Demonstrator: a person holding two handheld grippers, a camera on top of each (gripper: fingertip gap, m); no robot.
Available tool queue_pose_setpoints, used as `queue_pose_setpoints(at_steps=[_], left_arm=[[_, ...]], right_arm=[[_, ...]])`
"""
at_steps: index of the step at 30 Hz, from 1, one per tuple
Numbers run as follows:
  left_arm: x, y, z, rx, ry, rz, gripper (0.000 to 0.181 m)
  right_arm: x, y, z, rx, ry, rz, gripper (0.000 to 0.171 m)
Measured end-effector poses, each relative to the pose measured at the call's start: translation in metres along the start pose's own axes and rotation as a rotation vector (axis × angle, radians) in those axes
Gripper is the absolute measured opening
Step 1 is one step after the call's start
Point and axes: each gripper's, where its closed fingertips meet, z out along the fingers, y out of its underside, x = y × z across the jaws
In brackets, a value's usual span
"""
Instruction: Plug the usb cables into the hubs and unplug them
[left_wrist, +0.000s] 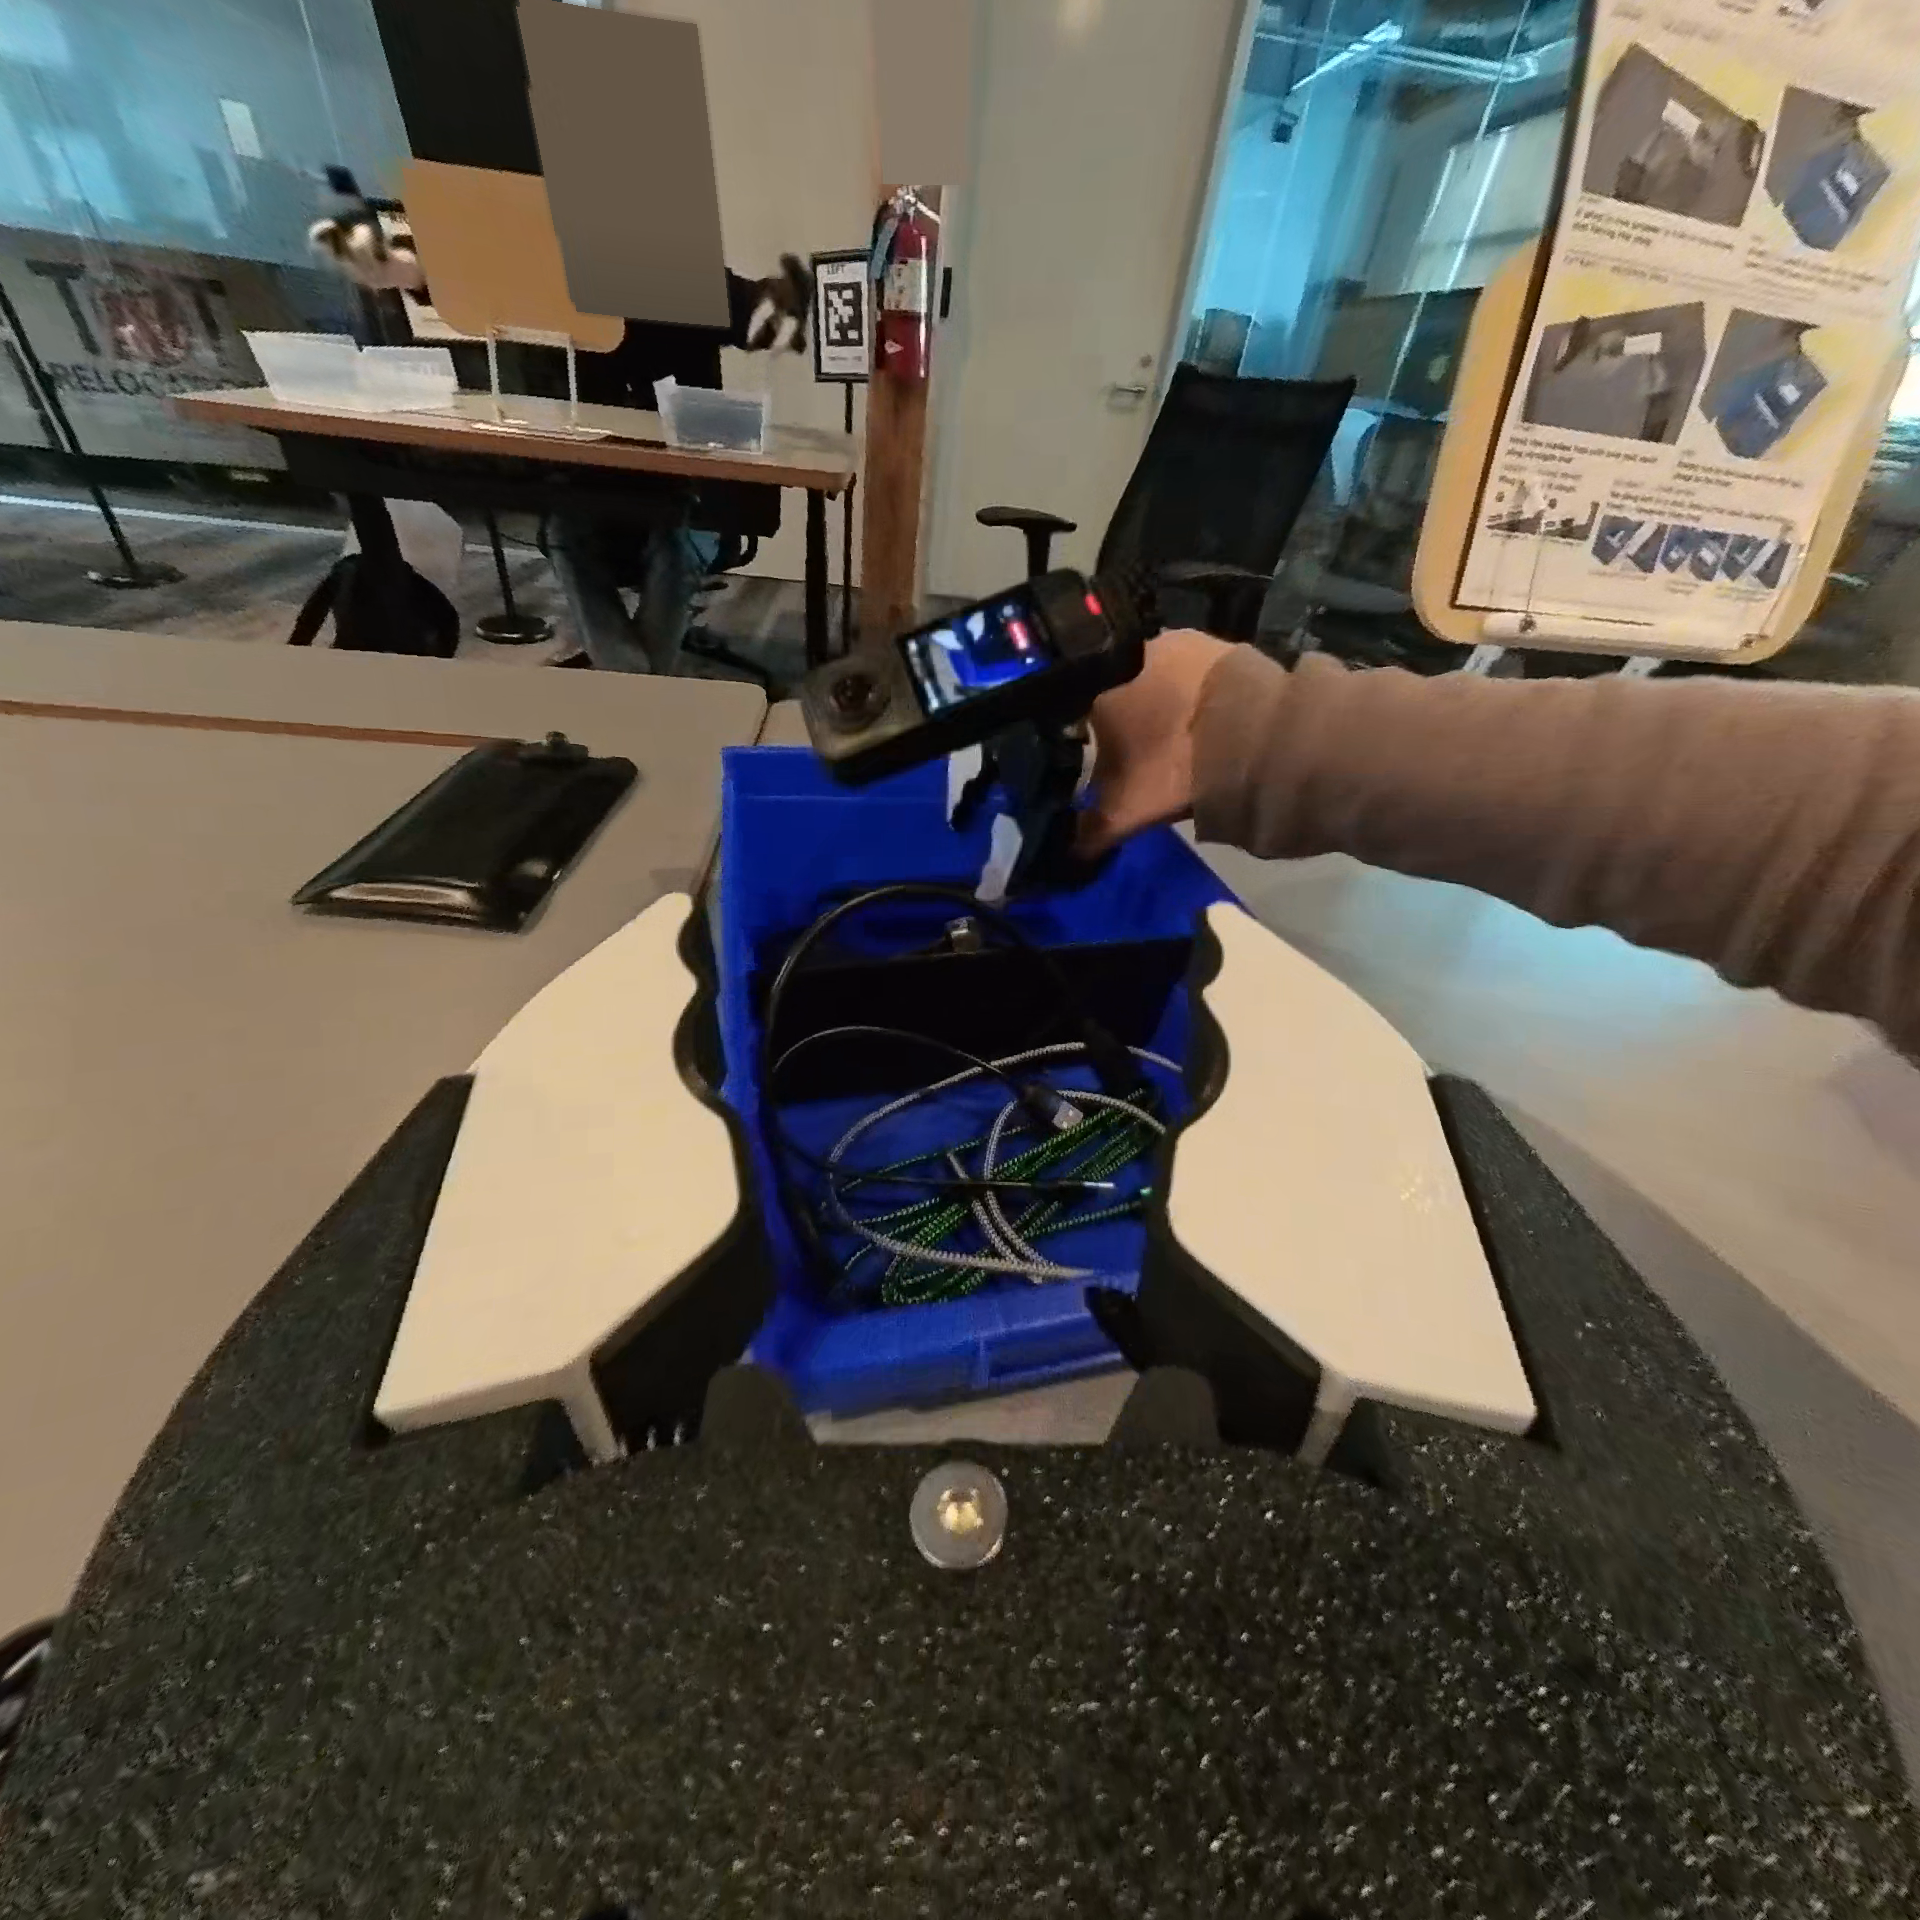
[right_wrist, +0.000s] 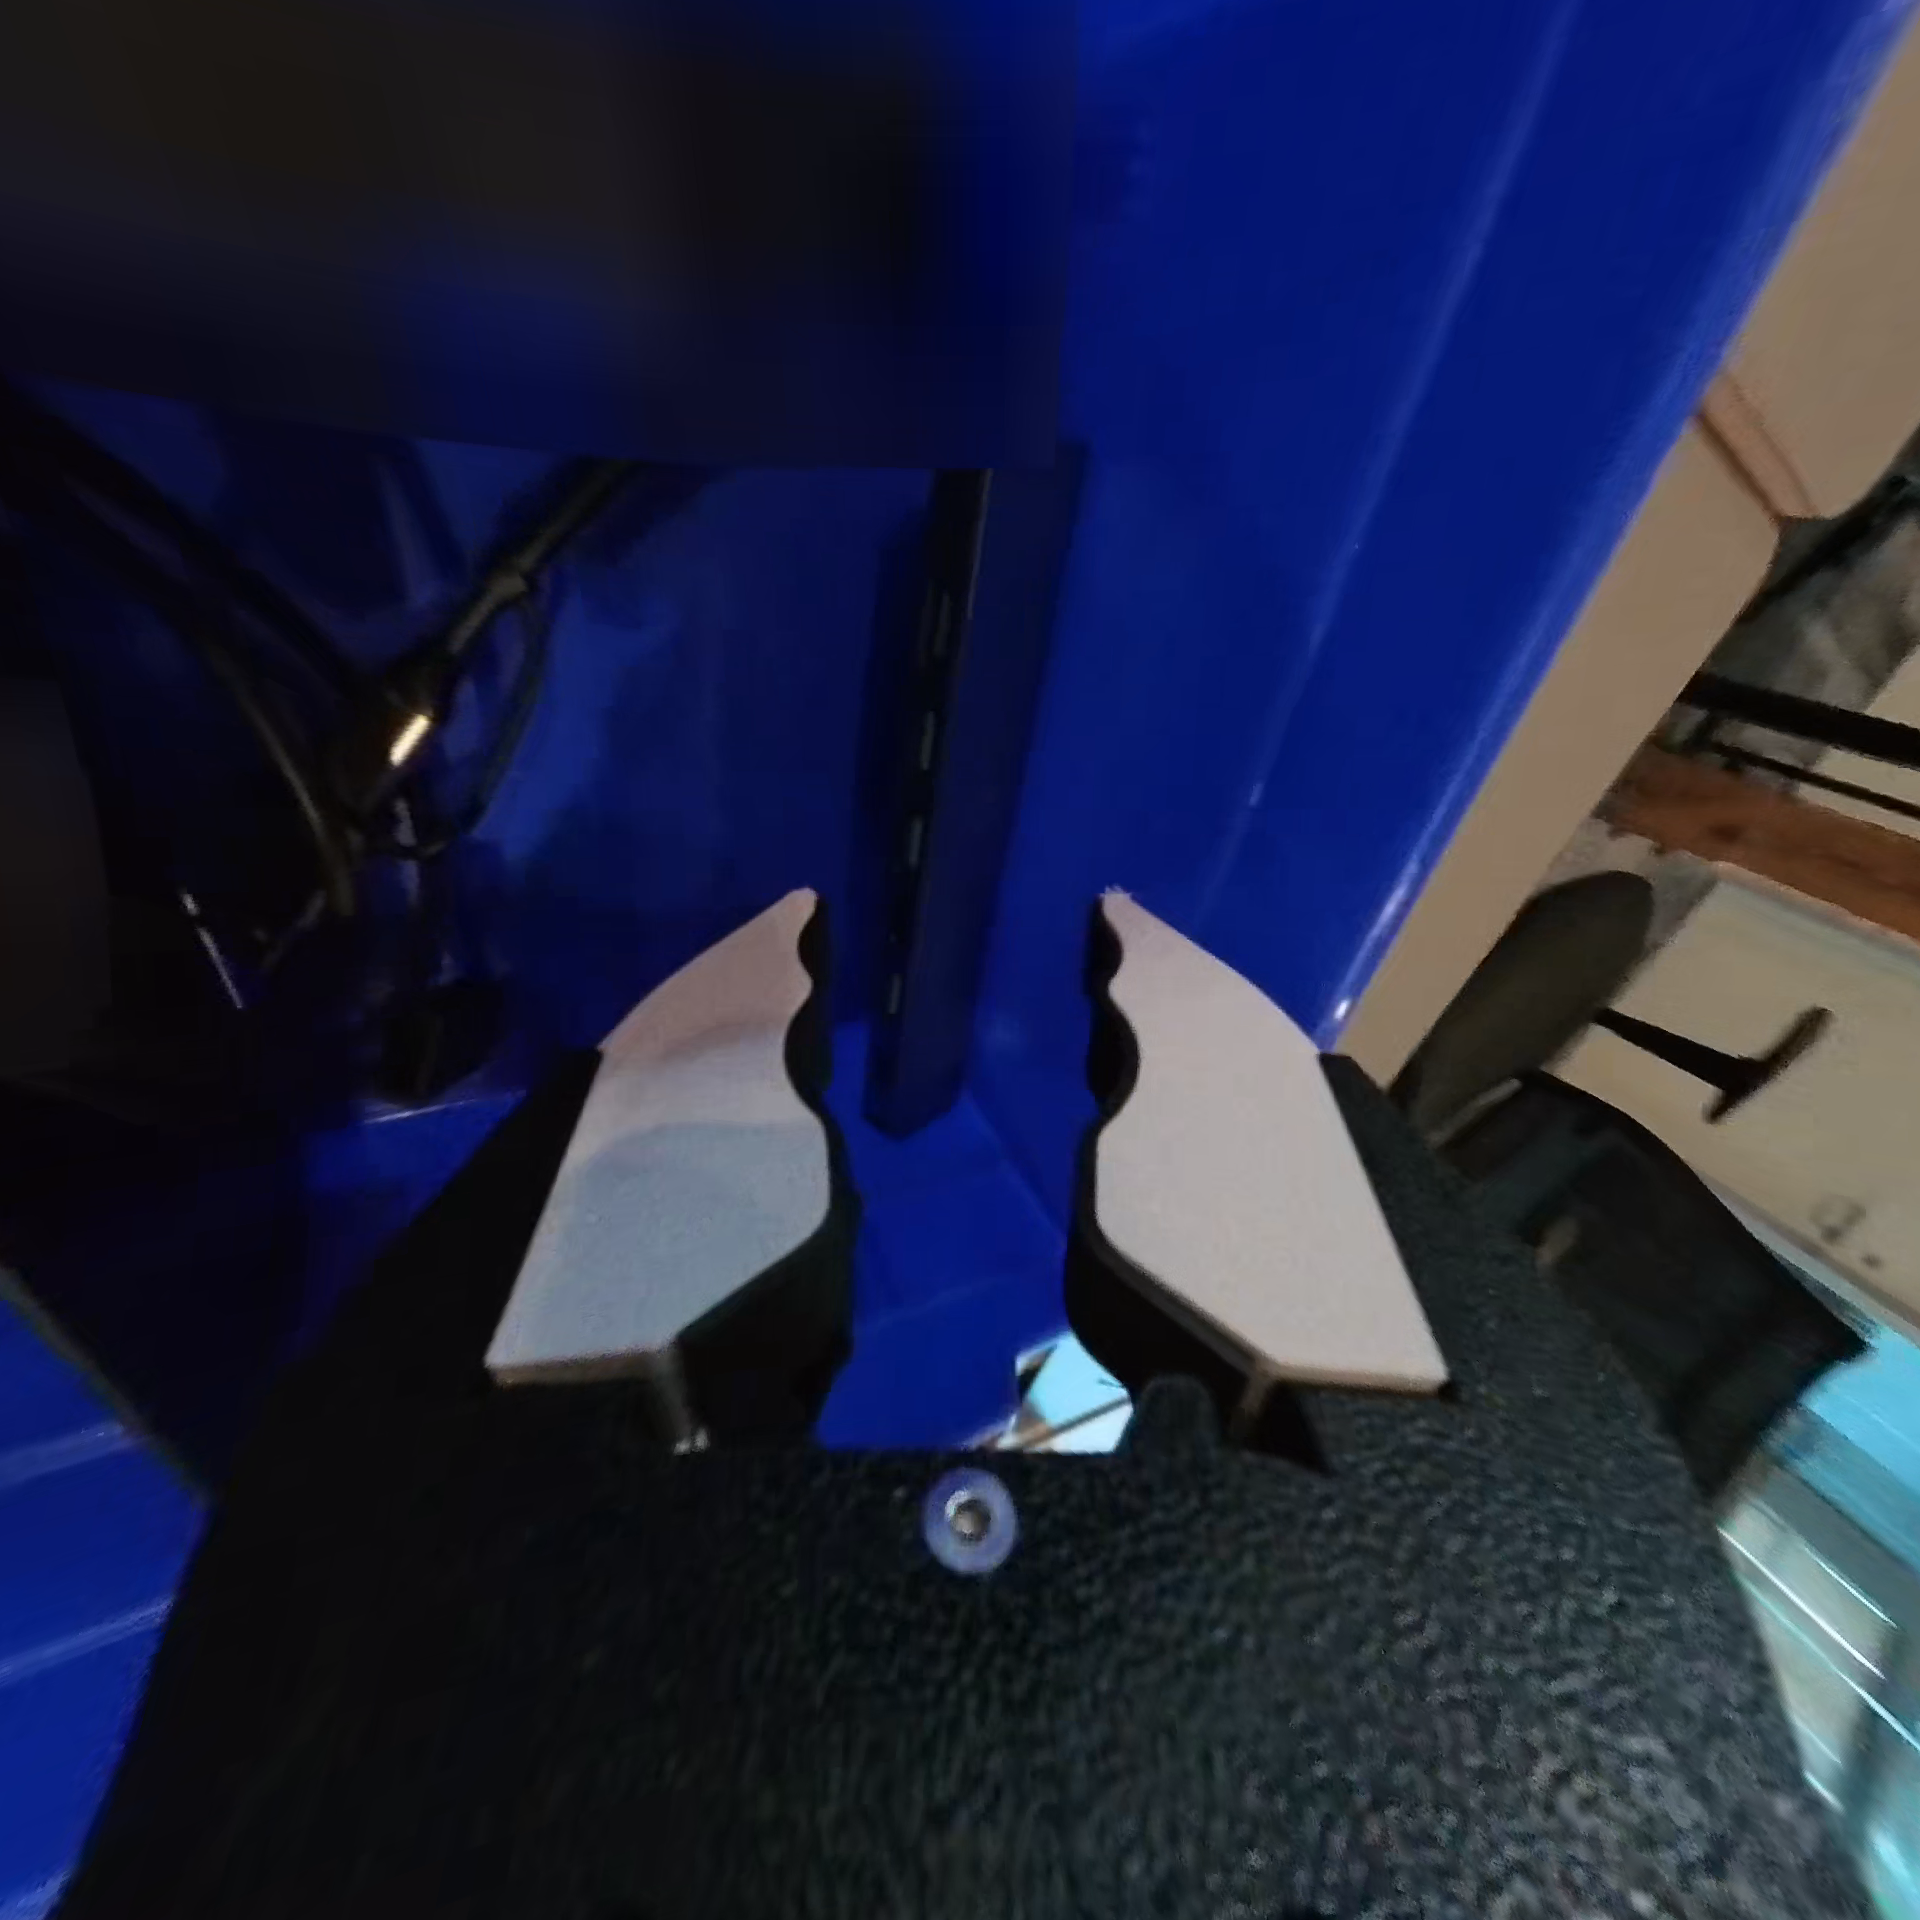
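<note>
A blue bin (left_wrist: 935, 1351) stands on the grey table (left_wrist: 208, 1091). Its near compartment holds a tangle of green, grey and black USB cables (left_wrist: 987, 1174) with a plug (left_wrist: 1060, 1117) on top. A black divider (left_wrist: 977, 997) crosses the bin. My left gripper (left_wrist: 945, 925) is open wide and empty, over the bin's near end. A hand holds my right gripper (left_wrist: 1013, 831) down in the far compartment. There it is open (right_wrist: 958, 904), with a slim dark hub (right_wrist: 930, 748) standing against the blue wall (right_wrist: 1247, 520) just beyond its fingertips. Black cables (right_wrist: 416, 707) lie to its left.
A black pouch (left_wrist: 468, 842) lies on the table left of the bin. Beyond the table stand a black office chair (left_wrist: 1195, 520), a poster board (left_wrist: 1662, 312) at the right, and another table (left_wrist: 520, 436) with clear containers.
</note>
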Motion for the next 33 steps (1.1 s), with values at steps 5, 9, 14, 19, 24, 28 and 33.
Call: queue_pose_setpoints(at_steps=[5, 9, 14, 19, 24, 28, 33], left_arm=[[-0.003, 0.005, -0.009, -0.022, -0.032, -0.009, 0.088], [-0.001, 0.001, -0.011, -0.002, -0.025, -0.009, 0.088], [0.004, 0.005, -0.002, -0.011, 0.011, -0.018, 0.088], [0.01, 0.012, 0.009, -0.033, 0.039, -0.008, 0.087], [0.014, 0.018, 0.02, -0.043, 0.068, -0.016, 0.086], [0.02, 0.018, 0.026, -0.038, 0.077, 0.007, 0.085], [0.027, 0.01, 0.029, 0.024, 0.075, 0.067, 0.082]], right_arm=[[-0.006, 0.009, 0.012, -0.127, 0.112, -0.093, 0.043], [-0.002, 0.014, 0.023, -0.183, 0.221, -0.106, 0.018], [0.003, 0.013, 0.014, -0.083, 0.238, -0.081, 0.011], [0.02, 0.005, -0.018, 0.185, 0.284, 0.004, 0.01], [0.045, 0.01, -0.069, 0.464, 0.556, 0.019, 0.01], [0.047, 0.021, -0.112, 0.664, 0.695, 0.065, 0.01], [0.028, 0.039, -0.173, 0.849, 0.781, 0.121, 0.01]])
